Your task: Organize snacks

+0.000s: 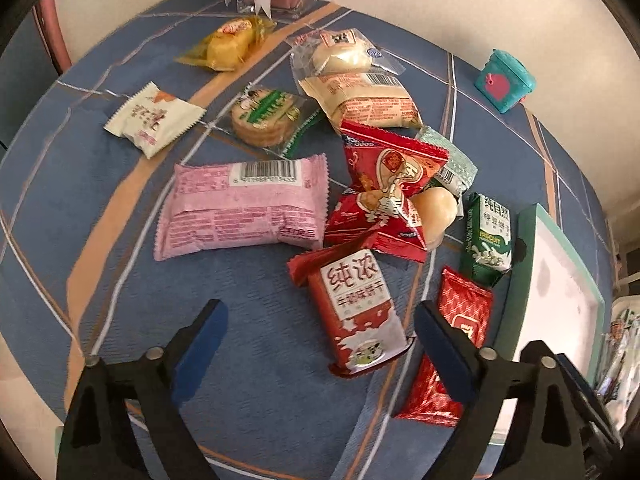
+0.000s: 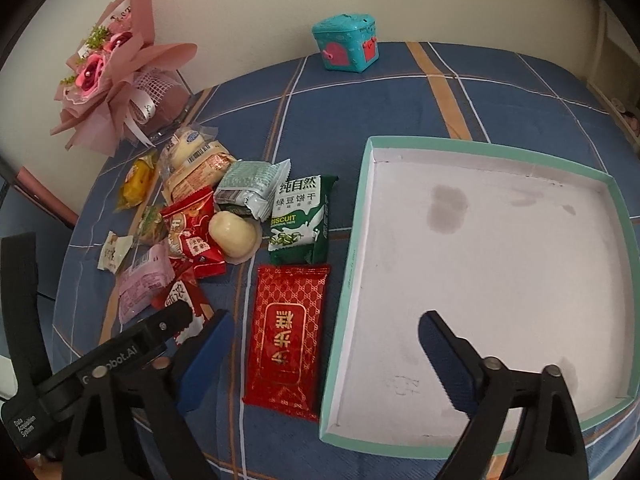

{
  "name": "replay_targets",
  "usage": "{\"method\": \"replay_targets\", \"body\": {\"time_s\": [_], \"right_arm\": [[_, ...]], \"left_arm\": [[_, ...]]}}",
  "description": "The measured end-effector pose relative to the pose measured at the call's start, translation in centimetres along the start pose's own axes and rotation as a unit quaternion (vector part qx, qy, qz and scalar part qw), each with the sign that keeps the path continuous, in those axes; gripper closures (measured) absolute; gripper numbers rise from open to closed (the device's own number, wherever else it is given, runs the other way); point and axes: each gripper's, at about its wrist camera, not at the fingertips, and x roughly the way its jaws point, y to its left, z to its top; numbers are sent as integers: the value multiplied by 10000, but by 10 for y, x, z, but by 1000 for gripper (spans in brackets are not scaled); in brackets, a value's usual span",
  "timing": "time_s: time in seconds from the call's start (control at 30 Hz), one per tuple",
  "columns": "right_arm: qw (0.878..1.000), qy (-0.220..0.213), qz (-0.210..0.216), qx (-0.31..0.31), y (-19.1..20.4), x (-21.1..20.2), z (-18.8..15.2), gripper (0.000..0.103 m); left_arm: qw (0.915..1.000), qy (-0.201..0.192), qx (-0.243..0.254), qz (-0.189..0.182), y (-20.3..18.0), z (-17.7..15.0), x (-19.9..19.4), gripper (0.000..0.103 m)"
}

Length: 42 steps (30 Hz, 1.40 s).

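**Snacks loose beside an empty tray, both grippers wide and holding nothing**

The tabletop [image 2: 500, 92], under a blue plaid cloth, carries everything. Largest on it is the shallow white tray [image 2: 592, 176] with a mint rim, lying ahead of and partly beneath the right gripper [image 2: 326, 354]; nothing is in it. That gripper's jaws stand wide apart, empty. Between its fingers, just left of the tray's near edge, lies the flat red patterned packet [image 2: 288, 336]. Ahead of that sits the green biscuit packet [image 2: 298, 216], and further ahead and left the rest of the pile.

The left gripper [image 1: 320, 346] is equally wide and empty, hovering near the pile. The pink wrapper [image 1: 244, 208] lies ahead and left of it; the red milk-biscuit packet [image 1: 356, 316] lies just ahead, between its fingers.

Judging from this, the step is a first pick. The red patterned packet is probably easiest: it lies alone and nearest the tray. Closing across its narrow width, low to the cloth, should avoid snagging fabric. Crinkly film may slip, so grip the body, not the crimped end.
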Motion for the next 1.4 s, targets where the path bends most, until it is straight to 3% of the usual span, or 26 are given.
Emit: {"method": "replay_targets", "body": {"time_s": [0.37,0.5,0.7,1.0,1.4], "right_arm": [[9991,220,142,-325,20,14,-2,44],[9986,213,181,-455,28,15,-4,53],[9975,343,224,-583,40,21,-7,54],[9971,601,-158,-431,43,41,-9,54],[9962,558,-563,-351,54,50,-11,53]], "left_arm": [[9997,171,29,-160,-12,11,14,32],[9994,243,8,-259,-17,17,24,46],[9992,268,-147,-250,-2,16,24,46],[9990,297,-287,-186,20,14,25,46],[9993,308,-219,-73,32,11,25,46]]}}
